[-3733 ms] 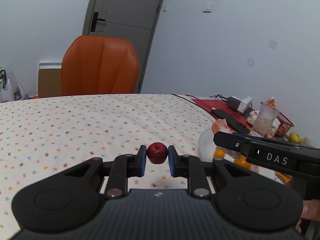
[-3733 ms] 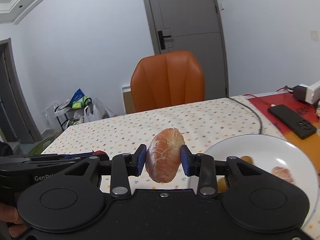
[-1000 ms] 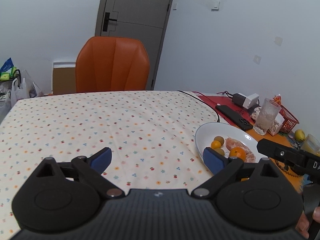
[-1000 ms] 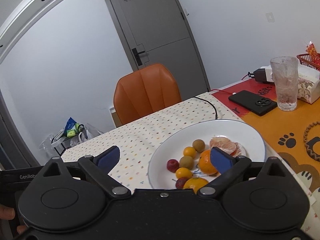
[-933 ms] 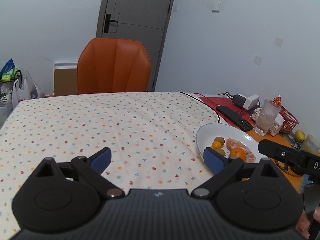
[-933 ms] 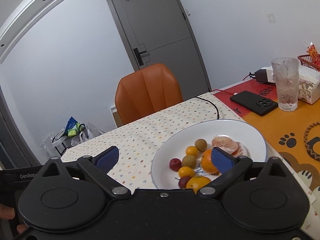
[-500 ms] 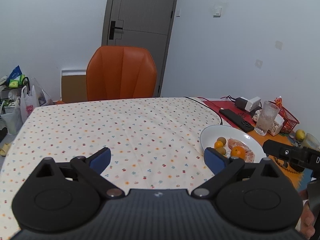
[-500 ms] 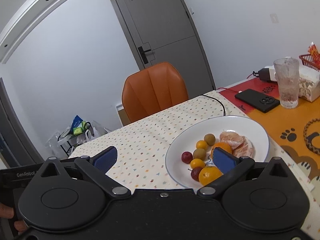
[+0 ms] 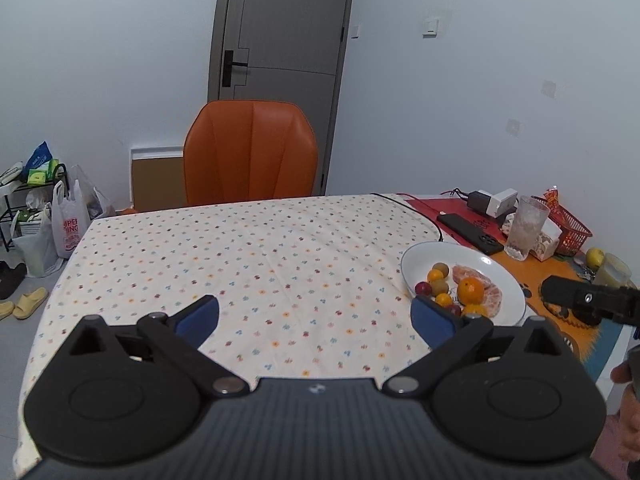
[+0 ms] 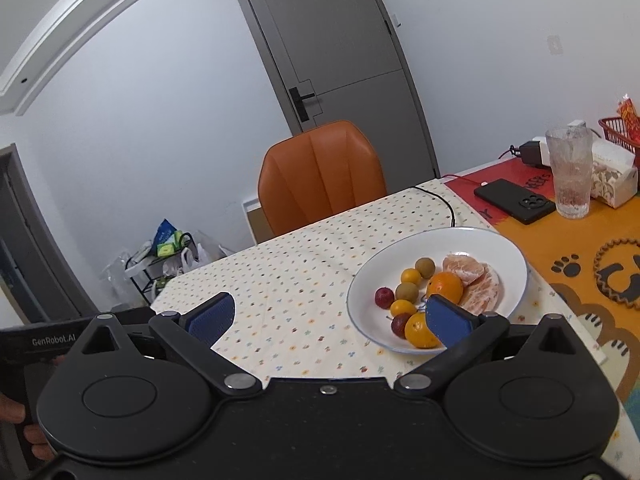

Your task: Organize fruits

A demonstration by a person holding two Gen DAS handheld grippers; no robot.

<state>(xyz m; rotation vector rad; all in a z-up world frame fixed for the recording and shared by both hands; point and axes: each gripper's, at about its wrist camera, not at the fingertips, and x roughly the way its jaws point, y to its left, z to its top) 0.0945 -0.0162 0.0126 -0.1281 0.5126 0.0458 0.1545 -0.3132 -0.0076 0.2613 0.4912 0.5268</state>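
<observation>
A white plate (image 10: 494, 250) on the dotted tablecloth holds several fruits: an orange (image 10: 445, 286), a peeled orange (image 10: 478, 276), a red plum (image 10: 384, 297) and small yellow and brown ones. My right gripper (image 10: 332, 318) hangs open just short of the plate's near rim, with nothing between its fingers. My left gripper (image 9: 316, 316) is left of the plate (image 9: 482, 258), over the cloth. Its jaws are opening and hold nothing. The orange (image 9: 471, 290) and the plum (image 9: 423, 288) show beside its right fingertip.
An orange chair (image 9: 250, 152) stands at the table's far side. A glass (image 10: 570, 172), a black phone (image 10: 514, 200), a charger with its cable (image 10: 440, 200) and a red basket (image 9: 568, 232) sit right of the plate. Bags (image 9: 70, 222) lie on the floor at left.
Both grippers have drawn back and up from the plate, which now looks smaller. Earlier the left was shut on a red fruit and the right on a peeled orange; both are empty now.
</observation>
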